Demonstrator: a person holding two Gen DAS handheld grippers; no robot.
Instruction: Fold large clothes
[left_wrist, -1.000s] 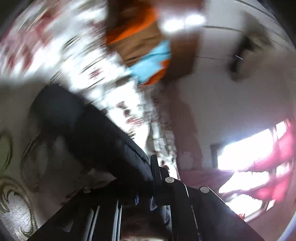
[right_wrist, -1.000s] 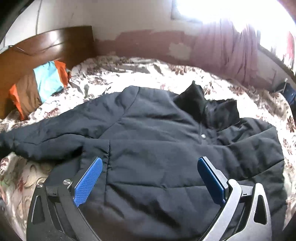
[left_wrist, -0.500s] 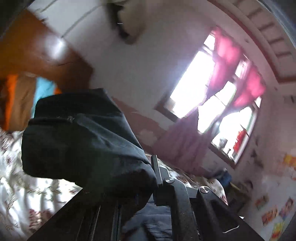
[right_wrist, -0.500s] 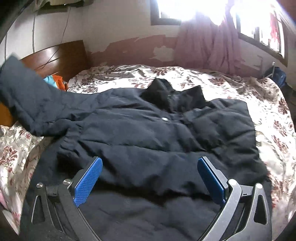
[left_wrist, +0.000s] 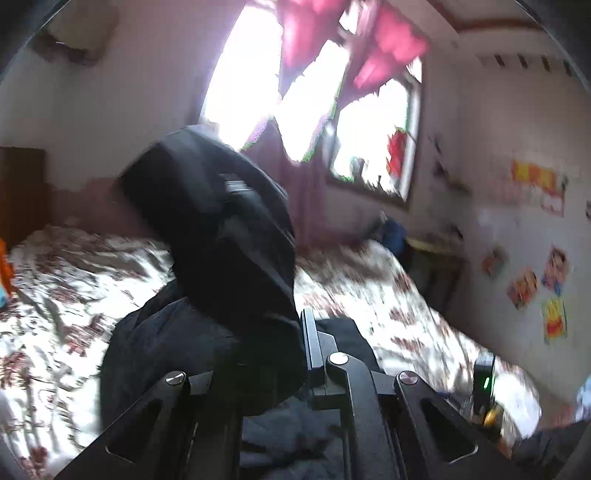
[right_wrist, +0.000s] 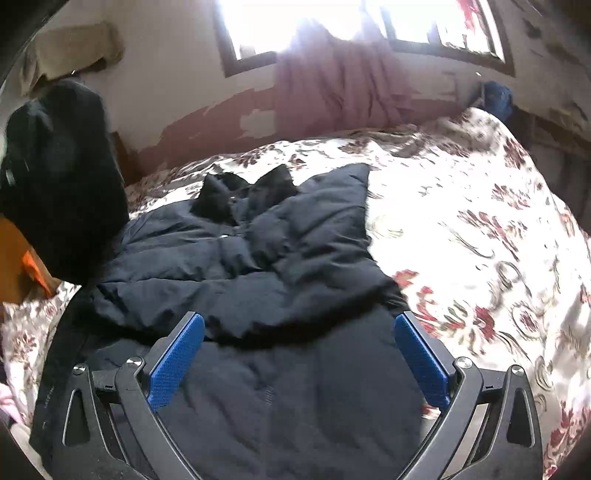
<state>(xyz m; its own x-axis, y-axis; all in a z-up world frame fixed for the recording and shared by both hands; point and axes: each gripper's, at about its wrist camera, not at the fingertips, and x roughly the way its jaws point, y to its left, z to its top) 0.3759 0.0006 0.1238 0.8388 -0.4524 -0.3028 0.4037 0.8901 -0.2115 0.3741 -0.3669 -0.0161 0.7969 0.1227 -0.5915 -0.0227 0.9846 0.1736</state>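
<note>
A large black padded jacket (right_wrist: 258, 266) lies front up on the flowered bedspread (right_wrist: 480, 229), collar toward the far wall. My left gripper (left_wrist: 291, 343) is shut on the jacket's left sleeve (left_wrist: 229, 236) and holds it up in the air; its left finger is hidden by the cloth. The raised sleeve also shows at the left of the right wrist view (right_wrist: 62, 177). My right gripper (right_wrist: 295, 354) is open and empty, its blue pads (right_wrist: 177, 362) spread just above the jacket's lower part.
A wooden headboard (right_wrist: 14, 258) with orange bedding stands at the left. A window with pink curtains (right_wrist: 332, 85) fills the far wall. A dark blue bag (right_wrist: 498, 96) sits past the bed's far right corner. A small device with a green light (left_wrist: 484, 380) is at the bed's right side.
My left gripper has lifted the sleeve off the bed and swung it up and over toward the jacket's middle. The right gripper has stayed open over the hem, shifting slightly to the right.
</note>
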